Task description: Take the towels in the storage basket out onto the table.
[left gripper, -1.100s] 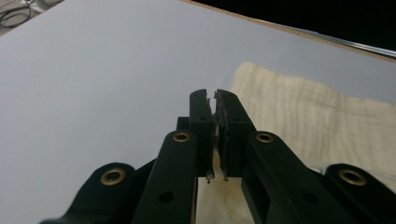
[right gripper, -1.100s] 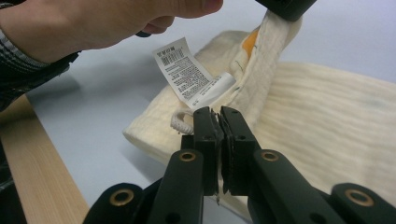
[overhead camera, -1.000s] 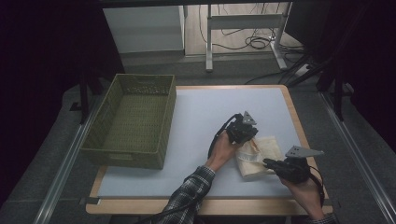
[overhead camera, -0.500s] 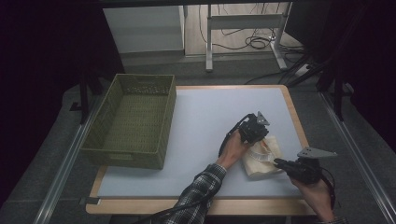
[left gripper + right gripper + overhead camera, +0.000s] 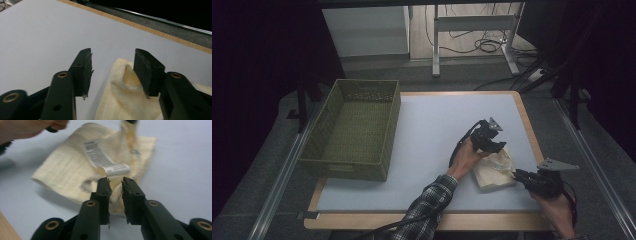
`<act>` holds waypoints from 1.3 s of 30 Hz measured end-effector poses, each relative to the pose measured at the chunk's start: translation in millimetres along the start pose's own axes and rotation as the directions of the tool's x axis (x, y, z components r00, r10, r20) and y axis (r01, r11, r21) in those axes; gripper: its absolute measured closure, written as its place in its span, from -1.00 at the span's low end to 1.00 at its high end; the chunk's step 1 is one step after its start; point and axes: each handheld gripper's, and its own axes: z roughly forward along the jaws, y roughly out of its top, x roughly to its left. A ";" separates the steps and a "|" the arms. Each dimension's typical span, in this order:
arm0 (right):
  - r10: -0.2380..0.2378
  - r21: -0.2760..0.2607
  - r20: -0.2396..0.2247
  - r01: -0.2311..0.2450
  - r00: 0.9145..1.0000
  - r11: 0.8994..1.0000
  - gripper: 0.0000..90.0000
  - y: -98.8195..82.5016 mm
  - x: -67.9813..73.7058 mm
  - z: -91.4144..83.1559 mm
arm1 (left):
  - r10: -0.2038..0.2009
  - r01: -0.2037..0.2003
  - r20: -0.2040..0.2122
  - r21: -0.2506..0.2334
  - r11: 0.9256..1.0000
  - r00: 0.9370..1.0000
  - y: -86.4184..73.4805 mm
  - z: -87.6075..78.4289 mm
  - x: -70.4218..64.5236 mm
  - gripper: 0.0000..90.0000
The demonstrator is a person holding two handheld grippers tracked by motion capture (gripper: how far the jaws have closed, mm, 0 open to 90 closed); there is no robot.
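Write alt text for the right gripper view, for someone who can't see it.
A folded cream cloth with a white printed label lies on a pale table, and the right tongs stand slightly apart with a bunched edge of the cloth between them, having just been opening. A hand shows at top left.

Soft ribbed cream cloth (image 5: 495, 171) with papery label (image 5: 106, 160), matt black plastic gripper (image 5: 113, 72), woven green basket (image 5: 354, 131), smooth matt table (image 5: 427, 130) with wood edge

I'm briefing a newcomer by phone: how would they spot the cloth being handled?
Start from the pale blue table top and go to its near right corner. There lies a cream folded cloth, far from the green woven basket, with a white printed label.
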 end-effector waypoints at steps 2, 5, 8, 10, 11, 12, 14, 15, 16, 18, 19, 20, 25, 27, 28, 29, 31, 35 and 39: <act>0.006 -0.005 0.018 -0.006 1.000 1.000 0.63 -1.0 -4.8 -6.2 | -0.009 0.009 -0.003 -0.012 1.000 1.000 -1.9 -5.3 3.1 -0.10; 0.013 -0.010 0.039 -0.013 0.999 1.000 0.61 -1.2 -9.7 -13.4 | -0.023 0.022 -0.010 -0.040 0.999 1.000 -3.8 -14.8 8.4 -0.19; 0.014 -0.015 0.048 -0.013 0.999 1.000 0.59 0.9 -12.1 -17.8 | -0.027 0.027 -0.014 -0.037 0.999 1.000 -5.7 -23.5 13.3 -0.24; 0.010 -0.018 0.056 -0.009 0.998 1.000 0.57 3.4 -12.4 -19.4 | -0.019 0.018 -0.020 -0.027 0.999 1.000 -8.8 -28.0 14.9 -0.25; 0.008 -0.020 0.058 -0.007 0.998 1.000 0.56 4.8 -12.4 -19.9 | -0.023 0.023 -0.023 -0.029 0.999 0.999 -11.1 -29.6 14.9 -0.26; 0.005 -0.024 0.060 -0.004 0.998 1.000 0.54 6.4 -12.3 -20.5 | -0.018 0.017 -0.026 -0.023 1.000 1.000 -13.5 -32.1 15.7 -0.27; 0.004 -0.030 0.059 -0.003 0.998 1.000 0.52 9.8 -11.5 -21.3 | -0.017 0.016 -0.026 -0.018 1.000 1.000 -18.9 -36.6 17.1 -0.29; 0.002 -0.029 0.058 0.000 0.998 1.000 0.50 11.5 -10.4 -21.0 | -0.023 0.023 -0.021 -0.018 1.000 1.000 -21.7 -39.1 17.5 -0.30; -0.002 -0.031 0.054 0.004 0.999 1.000 0.47 13.0 -9.3 -20.0 | -0.032 0.032 -0.015 -0.023 0.999 0.999 -24.7 -41.0 17.7 -0.31; -0.008 -0.023 0.045 0.009 0.999 1.000 0.42 15.2 -6.5 -15.7 | -0.030 0.029 -0.010 -0.013 0.999 1.000 -31.1 -46.1 18.6 -0.33; -0.012 -0.014 0.043 0.013 0.999 1.000 0.40 15.5 -5.0 -12.3 | -0.032 0.032 -0.008 -0.010 0.999 0.999 -34.6 -48.2 18.4 -0.34; -0.013 -0.006 0.039 0.014 0.999 1.000 0.38 15.3 -3.8 -8.5 | -0.030 0.030 -0.009 -0.008 1.000 1.000 -38.3 -50.1 18.2 -0.34; -0.012 0.036 0.046 0.010 0.999 0.999 0.25 8.6 -2.8 7.2 | -0.040 0.040 -0.025 0.021 0.999 0.999 -55.8 -53.3 20.1 -0.30; -0.008 0.050 0.056 0.005 0.998 0.999 0.20 4.9 -3.2 10.8 | -0.057 0.058 -0.017 0.037 0.998 0.998 -63.1 -49.7 22.4 -0.27; -0.008 0.050 0.056 0.005 0.998 0.999 0.20 4.9 -3.2 10.8 | -0.057 0.058 -0.017 0.037 0.998 0.998 -63.1 -49.7 22.4 -0.25; -0.006 0.070 0.063 0.002 0.998 0.998 0.16 1.0 -3.3 14.0 | -0.064 0.065 -0.020 0.048 0.997 0.998 -67.0 -45.9 23.0 -0.25; -0.011 0.083 0.066 0.006 0.998 0.997 0.12 -2.0 -3.6 16.3 | -0.062 0.063 -0.026 0.058 0.996 0.998 -69.2 -43.2 23.2 -0.23; -0.002 0.099 0.059 -0.004 0.998 0.995 0.09 -7.5 -3.8 20.4 | -0.065 0.068 -0.041 0.084 0.994 0.997 -75.7 -34.6 24.6 -0.23; 0.010 0.099 0.056 -0.016 0.998 0.995 0.11 -8.0 -4.1 20.7 | -0.123 0.122 0.007 0.088 0.989 0.992 -78.7 -31.8 28.4 -0.09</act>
